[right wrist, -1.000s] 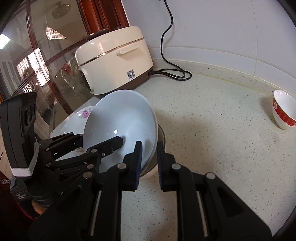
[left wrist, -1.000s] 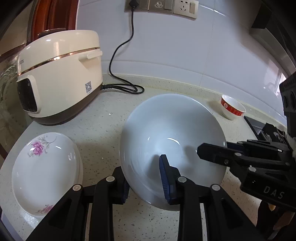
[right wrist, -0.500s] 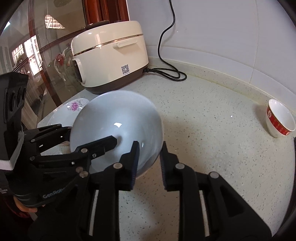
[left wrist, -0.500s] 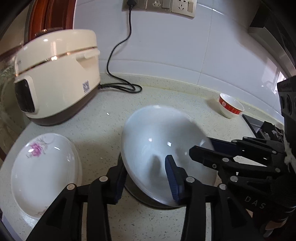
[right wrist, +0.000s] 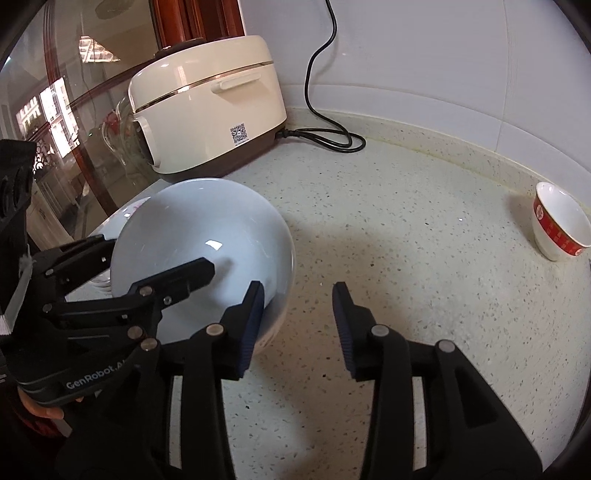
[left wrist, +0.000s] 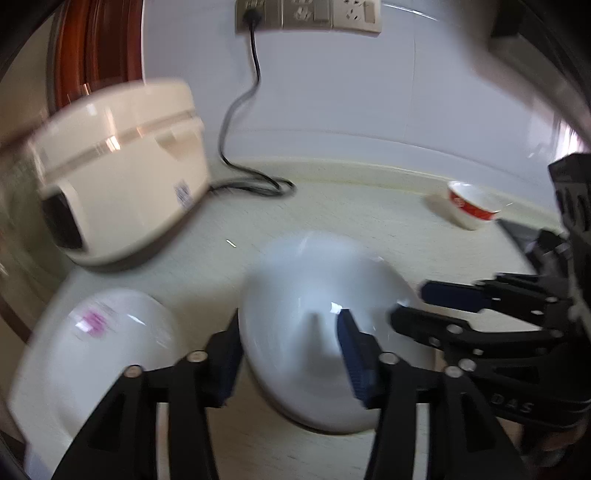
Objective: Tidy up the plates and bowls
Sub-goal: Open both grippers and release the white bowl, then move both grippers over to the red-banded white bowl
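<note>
A large white bowl [left wrist: 317, 295] [right wrist: 207, 240] sits tilted on the speckled counter. My left gripper [left wrist: 288, 354] straddles its near rim, one finger inside and one outside, jaws well apart. My right gripper [right wrist: 297, 317] is open beside the bowl's right edge, empty; it shows in the left wrist view [left wrist: 421, 306]. A white plate with a pink flower [left wrist: 92, 350] lies left of the bowl. A small red-and-white bowl [right wrist: 561, 221] [left wrist: 472, 206] stands at the far right near the wall.
A cream rice cooker [right wrist: 207, 107] [left wrist: 118, 162] stands at the back left, its black cord [right wrist: 325, 110] running up to a wall socket [left wrist: 255, 14]. The tiled wall backs the counter [right wrist: 406, 240]. A glass cabinet door is at the left.
The right gripper has opened and let go of the bowl's rim. The bowl has come down from raised to the counter. The left wrist view is blurred from motion.
</note>
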Available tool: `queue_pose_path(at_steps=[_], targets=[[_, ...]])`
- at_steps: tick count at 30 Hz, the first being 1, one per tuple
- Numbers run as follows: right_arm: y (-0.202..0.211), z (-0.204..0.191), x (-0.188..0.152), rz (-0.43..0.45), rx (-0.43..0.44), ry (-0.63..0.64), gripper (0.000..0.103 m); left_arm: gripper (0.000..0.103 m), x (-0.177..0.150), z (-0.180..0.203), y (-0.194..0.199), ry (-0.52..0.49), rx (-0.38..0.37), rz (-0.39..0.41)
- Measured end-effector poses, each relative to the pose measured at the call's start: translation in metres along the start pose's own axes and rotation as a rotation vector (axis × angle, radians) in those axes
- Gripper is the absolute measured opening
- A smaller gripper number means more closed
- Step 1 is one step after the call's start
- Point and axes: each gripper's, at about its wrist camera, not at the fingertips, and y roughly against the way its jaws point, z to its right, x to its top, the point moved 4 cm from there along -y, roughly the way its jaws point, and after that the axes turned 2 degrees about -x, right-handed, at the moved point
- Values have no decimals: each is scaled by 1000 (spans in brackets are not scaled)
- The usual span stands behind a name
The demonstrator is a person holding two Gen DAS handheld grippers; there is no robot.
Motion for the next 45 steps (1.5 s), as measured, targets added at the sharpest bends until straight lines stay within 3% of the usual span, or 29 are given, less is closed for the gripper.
queue_pose_path(at_steps=[2, 6, 12, 15, 17, 20, 22, 24, 29, 32, 35, 40, 45], targets=[[0, 0, 0, -1, 6, 1, 49, 67, 5, -5, 2, -20, 43, 26], [1, -3, -1, -2, 4, 13, 55, 73, 8, -16, 1, 25, 25, 29], [7, 8, 2, 1, 57, -55, 62, 86, 21, 1, 32, 64, -16, 209], [23, 34, 8, 56, 93, -166, 67, 90, 39, 17, 49, 68, -58, 310], [34, 62, 9, 100, 107, -281, 72, 102, 52, 27, 58, 93, -80, 381], [51, 105, 6, 175, 42, -447, 76, 103, 70, 54, 59, 104, -117, 439], [64, 143, -4, 233, -48, -591, 77, 103, 82, 80, 47, 76, -158, 402], [73, 171, -15, 254, -160, -684, 78, 103, 93, 105, 22, 56, -200, 316], [79, 219, -42, 233, -359, -835, 79, 103, 102, 144, -51, 97, -199, 127], [77, 229, -49, 220, -376, -866, 79, 103, 92, 144, -90, 137, -209, 20], [74, 230, -49, 214, -369, -872, 79, 103, 82, 137, -107, 141, -167, -23], [74, 226, -45, 269, -369, -861, 81, 103, 74, 126, -128, 210, -165, -80], [57, 254, -42, 258, -353, -948, 83, 103, 69, 125, -136, 242, -161, -121]])
